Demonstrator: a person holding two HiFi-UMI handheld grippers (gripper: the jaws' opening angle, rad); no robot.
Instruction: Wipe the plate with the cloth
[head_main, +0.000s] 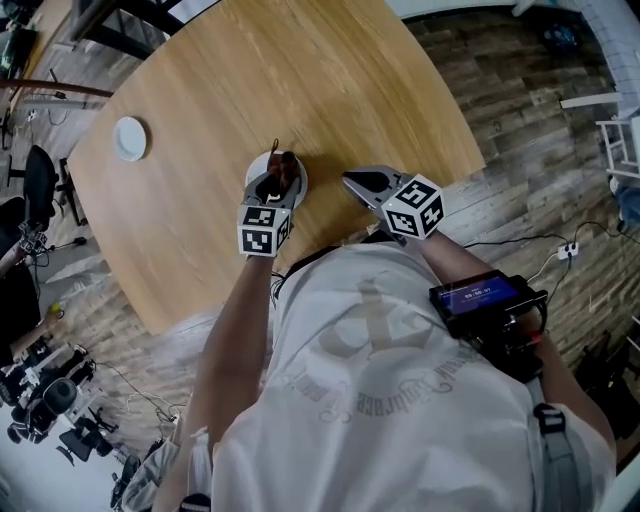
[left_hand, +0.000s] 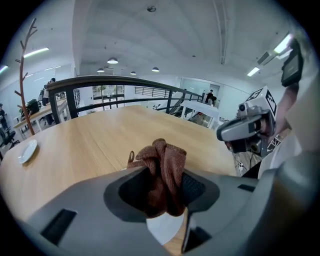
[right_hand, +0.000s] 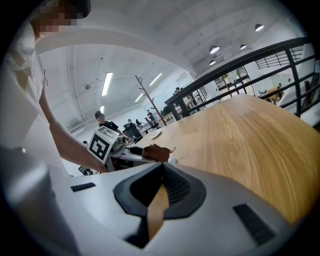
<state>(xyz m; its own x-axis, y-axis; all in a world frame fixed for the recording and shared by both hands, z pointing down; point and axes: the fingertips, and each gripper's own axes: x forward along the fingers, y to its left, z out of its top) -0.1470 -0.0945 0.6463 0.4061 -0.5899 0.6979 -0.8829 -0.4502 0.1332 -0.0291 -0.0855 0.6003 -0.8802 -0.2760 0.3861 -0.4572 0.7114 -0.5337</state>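
Brown cloth (left_hand: 162, 167) bunched, clamped in left gripper (left_hand: 164, 192) above small white plate (left_hand: 162, 231), wooden table (head_main: 300, 80). Right gripper (right_hand: 159, 197) beside it, jaws closed, empty.

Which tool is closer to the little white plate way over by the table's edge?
Left. The left tool, gripping the brown cloth, is on the same side as the small round white plate, though apart from it. The right tool sits beyond the left one, farther off.
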